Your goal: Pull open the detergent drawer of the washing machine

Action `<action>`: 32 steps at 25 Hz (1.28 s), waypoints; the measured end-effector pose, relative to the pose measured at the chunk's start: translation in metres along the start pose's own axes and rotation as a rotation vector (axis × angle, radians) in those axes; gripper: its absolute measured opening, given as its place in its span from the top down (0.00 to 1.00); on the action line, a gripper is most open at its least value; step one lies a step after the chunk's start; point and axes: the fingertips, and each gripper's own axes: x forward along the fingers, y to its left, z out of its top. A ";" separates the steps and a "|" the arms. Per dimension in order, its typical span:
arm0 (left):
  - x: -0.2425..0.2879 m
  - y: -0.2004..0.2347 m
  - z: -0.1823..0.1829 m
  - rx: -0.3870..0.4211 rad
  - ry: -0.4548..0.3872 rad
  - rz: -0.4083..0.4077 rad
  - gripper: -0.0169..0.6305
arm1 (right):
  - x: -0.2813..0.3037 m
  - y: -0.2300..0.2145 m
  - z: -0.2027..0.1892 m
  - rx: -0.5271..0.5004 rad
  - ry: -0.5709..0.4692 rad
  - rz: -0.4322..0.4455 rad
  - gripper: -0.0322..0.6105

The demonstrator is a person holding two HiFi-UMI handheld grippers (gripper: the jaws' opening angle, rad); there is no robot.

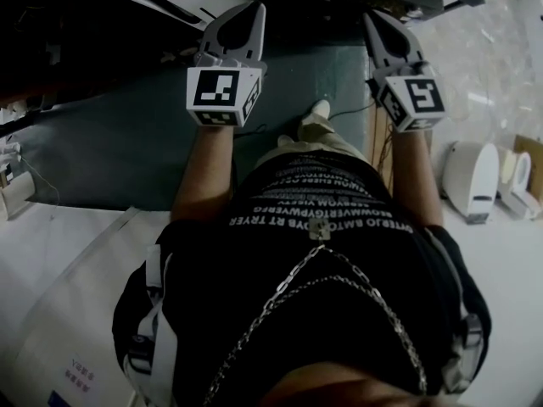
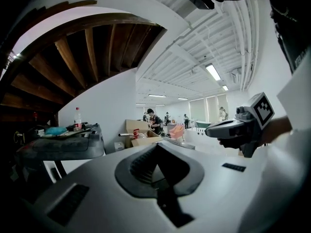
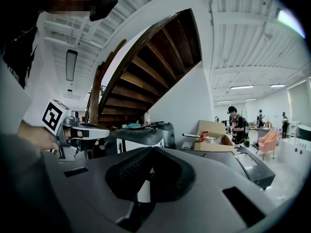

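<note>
Both grippers are held out level in front of the person's chest, side by side and apart. My left gripper (image 1: 244, 13) (image 2: 158, 149) is shut with nothing in it. My right gripper (image 1: 376, 19) (image 3: 145, 154) also looks shut and empty. Each one shows in the other's view: the right gripper (image 2: 228, 128) and the left gripper (image 3: 86, 131). Ahead stands a machine with a dark grey top and white front (image 3: 138, 139) (image 2: 60, 147), perhaps the washing machine, well beyond both grippers. I cannot make out a detergent drawer in any view.
A bottle (image 2: 77, 118) and clutter sit on the grey machine. A wooden staircase (image 3: 146, 67) curves overhead. Cardboard boxes (image 3: 212, 132), a pink chair (image 3: 268, 139) and people stand further back. White items (image 1: 471, 181) lie on the floor at right, over a dark grey mat (image 1: 127, 142).
</note>
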 end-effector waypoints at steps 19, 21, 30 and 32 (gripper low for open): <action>0.078 0.001 0.010 -0.003 0.040 0.082 0.97 | 0.060 -0.049 0.011 0.000 0.005 0.158 0.95; 0.082 0.004 0.003 0.009 0.059 0.084 0.97 | 0.066 -0.049 0.007 0.007 0.013 0.164 0.95; 0.081 0.014 -0.017 -0.019 0.085 0.097 0.97 | 0.074 -0.056 -0.020 0.018 0.065 0.164 0.95; 0.085 0.019 -0.022 -0.016 0.090 0.091 0.97 | 0.081 -0.060 -0.025 0.020 0.071 0.153 0.95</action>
